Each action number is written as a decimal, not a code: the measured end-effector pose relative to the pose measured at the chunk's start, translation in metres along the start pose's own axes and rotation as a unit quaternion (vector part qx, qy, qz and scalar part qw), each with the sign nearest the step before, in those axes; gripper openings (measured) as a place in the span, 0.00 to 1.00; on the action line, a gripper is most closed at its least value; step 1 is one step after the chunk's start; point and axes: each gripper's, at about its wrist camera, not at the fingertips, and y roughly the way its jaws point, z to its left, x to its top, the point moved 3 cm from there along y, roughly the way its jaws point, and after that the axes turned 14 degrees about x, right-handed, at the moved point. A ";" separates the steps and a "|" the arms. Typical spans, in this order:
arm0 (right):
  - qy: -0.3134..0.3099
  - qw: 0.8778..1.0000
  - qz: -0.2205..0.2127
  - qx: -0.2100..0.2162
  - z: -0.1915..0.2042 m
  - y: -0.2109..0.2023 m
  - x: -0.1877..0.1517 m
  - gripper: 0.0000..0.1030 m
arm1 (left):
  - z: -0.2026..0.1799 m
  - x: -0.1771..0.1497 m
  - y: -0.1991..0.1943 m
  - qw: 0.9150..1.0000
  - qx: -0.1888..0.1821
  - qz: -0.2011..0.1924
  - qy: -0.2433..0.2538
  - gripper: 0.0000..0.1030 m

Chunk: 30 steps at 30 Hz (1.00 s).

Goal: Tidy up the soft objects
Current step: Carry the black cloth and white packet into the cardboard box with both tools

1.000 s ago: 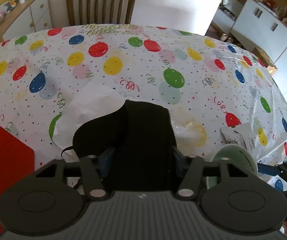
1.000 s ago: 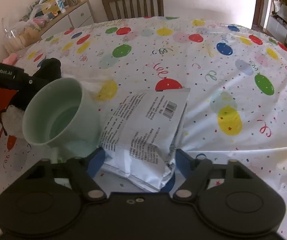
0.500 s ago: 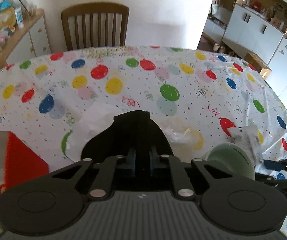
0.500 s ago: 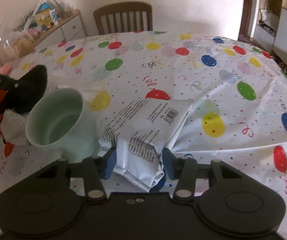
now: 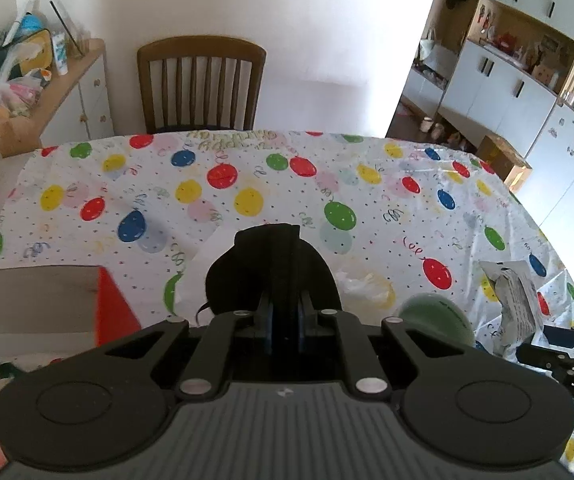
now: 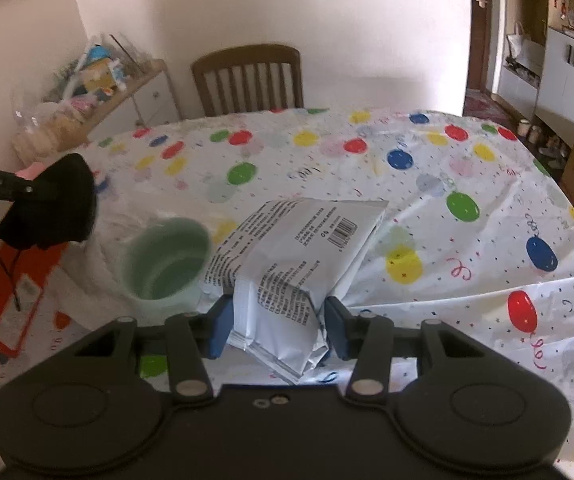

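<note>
Pinching black soft pouch (image 5: 273,264) between closed left gripper (image 5: 283,320) fingers, lifted above balloon tablecloth (image 5: 247,184) | clamping white printed packet (image 6: 295,256) at near end in right gripper (image 6: 277,324), far end resting on cloth | green cup (image 6: 165,258) just left of packet | red box (image 6: 11,292) below pouch

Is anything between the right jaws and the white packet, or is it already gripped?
Nothing visible stands between them. The right gripper has its jaws closed against both sides of the white packet, lifted off the tablecloth. The green cup sits beside it to the left, not in between.
</note>
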 end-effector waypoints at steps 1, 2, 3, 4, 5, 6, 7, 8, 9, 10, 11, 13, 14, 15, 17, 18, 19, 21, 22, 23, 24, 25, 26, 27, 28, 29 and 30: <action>-0.006 1.000 -0.002 0.003 0.007 -0.004 0.001 0.47 | 0.003 0.000 -0.005 1.000 -0.001 -0.002 -0.002 0.10; -0.011 1.000 -0.002 0.007 0.012 -0.007 0.002 0.47 | 0.006 0.000 -0.010 1.000 -0.002 -0.005 -0.004 0.10; -0.015 1.000 -0.004 0.011 0.017 -0.011 0.003 0.47 | 0.009 0.000 -0.015 1.000 -0.003 -0.006 -0.007 0.10; -0.019 1.000 -0.005 0.017 0.025 -0.014 0.005 0.47 | 0.012 0.000 -0.019 1.000 -0.003 -0.005 -0.009 0.10; -0.023 1.000 -0.006 0.021 0.031 -0.017 0.006 0.47 | 0.015 -0.001 -0.024 1.000 -0.004 -0.004 -0.012 0.10; -0.027 0.999 -0.008 0.024 0.038 -0.020 0.007 0.47 | 0.019 -0.003 -0.028 1.000 -0.006 -0.004 -0.014 0.10; -0.030 0.999 -0.010 0.027 0.045 -0.023 0.008 0.47 | 0.022 -0.004 -0.033 1.000 -0.007 -0.005 -0.016 0.10; -0.032 0.999 -0.009 0.034 0.052 -0.024 0.009 0.47 | 0.025 -0.005 -0.038 1.000 -0.007 -0.005 -0.018 0.10; -0.035 0.999 -0.008 0.041 0.059 -0.026 0.011 0.47 | 0.029 -0.006 -0.042 1.000 -0.008 -0.005 -0.019 0.10; -0.039 0.998 -0.009 0.047 0.067 -0.028 0.012 0.47 | 0.033 -0.008 -0.047 1.000 -0.009 -0.005 -0.021 0.10; -0.042 0.998 -0.009 0.053 0.074 -0.029 0.012 0.47 | 0.036 -0.009 -0.052 1.000 -0.009 -0.008 -0.021 0.10; -0.052 0.997 -0.006 0.062 0.089 -0.030 0.013 0.47 | 0.043 -0.011 -0.061 1.000 -0.009 -0.011 -0.021 0.10; -0.057 0.996 -0.006 0.066 0.097 -0.031 0.014 0.47 | 0.047 -0.012 -0.066 1.000 -0.010 -0.013 -0.021 0.10; -0.063 0.995 -0.004 0.072 0.106 -0.031 0.015 0.47 | 0.051 -0.014 -0.071 1.000 -0.010 -0.018 -0.020 0.10; -0.071 0.994 -0.003 0.081 0.120 -0.031 0.015 0.47 | 0.057 -0.017 -0.079 0.999 -0.005 -0.028 -0.018 0.10; -0.075 0.994 -0.002 0.084 0.127 -0.030 0.016 0.47 | 0.061 -0.018 -0.084 0.999 -0.003 -0.033 -0.017 0.10; -0.080 0.993 0.001 0.088 0.134 -0.028 0.017 0.47 | 0.064 -0.019 -0.087 0.999 -0.001 -0.036 -0.017 0.10; -0.084 0.992 0.004 0.097 0.146 -0.027 0.018 0.47 | 0.073 -0.021 -0.094 0.999 -0.001 -0.041 -0.021 0.10; -0.088 0.991 0.006 0.101 0.153 -0.025 0.019 0.47 | 0.077 -0.021 -0.097 0.999 -0.002 -0.043 -0.022 0.10; -0.091 0.990 0.007 0.104 0.158 -0.024 0.019 0.47 | 0.082 -0.022 -0.101 0.999 -0.001 -0.045 -0.022 0.10; -0.093 0.990 0.007 0.107 0.164 -0.023 0.020 0.48 | 0.087 -0.023 -0.105 0.999 0.000 -0.047 -0.024 0.10; -0.096 0.989 0.009 0.111 0.169 -0.020 0.021 0.48 | 0.092 -0.023 -0.108 0.998 0.000 -0.050 -0.025 0.10; -0.099 0.988 0.011 0.115 0.175 -0.018 0.022 0.48 | 0.098 -0.023 -0.112 0.998 0.002 -0.053 -0.025 0.10; -0.104 0.988 0.012 0.117 0.181 -0.016 0.022 0.48 | 0.102 -0.024 -0.115 0.998 0.004 -0.054 -0.026 0.10; -0.108 0.987 0.013 0.120 0.187 -0.014 0.022 0.48 | 0.108 -0.024 -0.119 0.998 0.004 -0.057 -0.028 0.10; -0.112 0.986 0.015 0.123 0.192 -0.012 0.022 0.48 | 0.113 -0.025 -0.121 0.998 0.006 -0.059 -0.029 0.10; -0.117 0.985 0.017 0.126 0.198 -0.010 0.022 0.48 | 0.119 -0.025 -0.124 0.998 0.009 -0.061 -0.029 0.10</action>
